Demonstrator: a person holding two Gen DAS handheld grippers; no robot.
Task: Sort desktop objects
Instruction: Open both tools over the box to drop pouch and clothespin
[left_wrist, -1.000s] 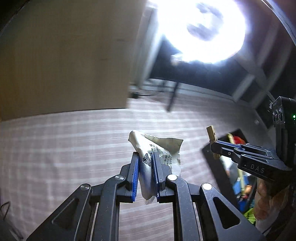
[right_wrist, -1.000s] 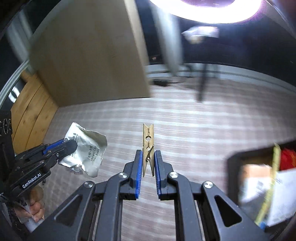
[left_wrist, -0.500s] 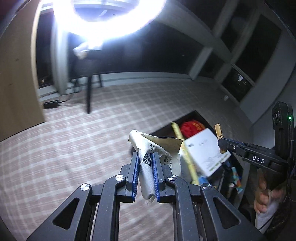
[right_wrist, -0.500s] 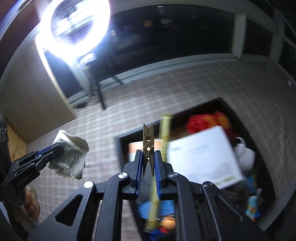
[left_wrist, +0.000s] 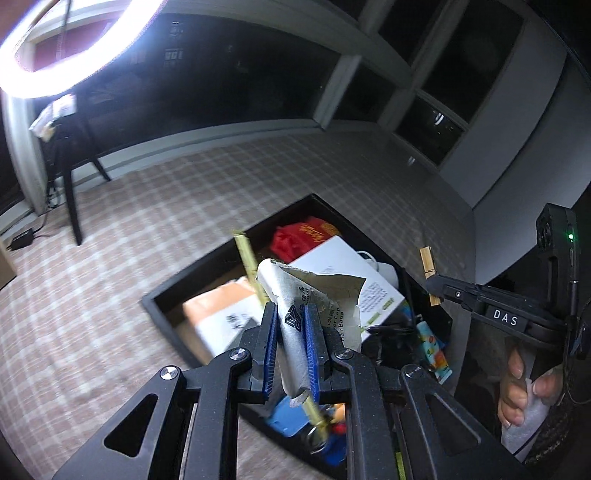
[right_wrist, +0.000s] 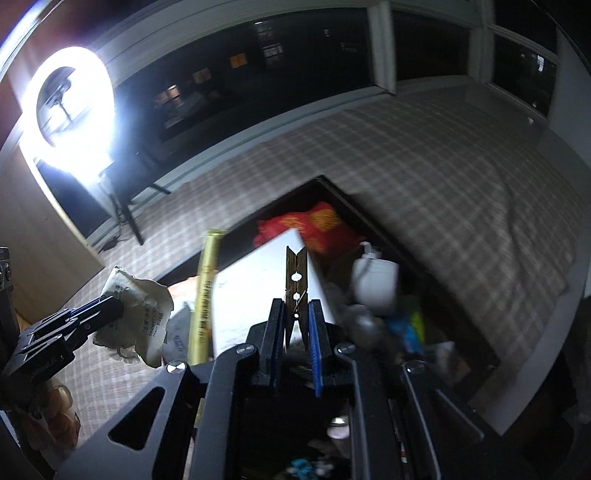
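- Above the black open-topped storage box (left_wrist: 168, 295), the left gripper (left_wrist: 290, 347) clamps a crumpled white printed wrapper (left_wrist: 314, 295).
- Right gripper (right_wrist: 297, 334) pinches a wooden clothespin (right_wrist: 295, 291), upright, over that box.
- Box contents blurred; apparently a white carton (right_wrist: 258, 295) and red bag (left_wrist: 299, 236).

Black storage box (left_wrist: 162, 295): open-topped, crowded. White carton (left_wrist: 343, 266) covers the middle; red bag (left_wrist: 295, 236) fills the far corner; white charger (right_wrist: 373, 280) lies right of the carton; yellow ruler (right_wrist: 207, 291) slants upward along the left side. Small gaps show only at the near end. Checked cloth surface (left_wrist: 110, 280): bare left of and beyond the box. Ring light stand (left_wrist: 70, 184): far left, well apart.
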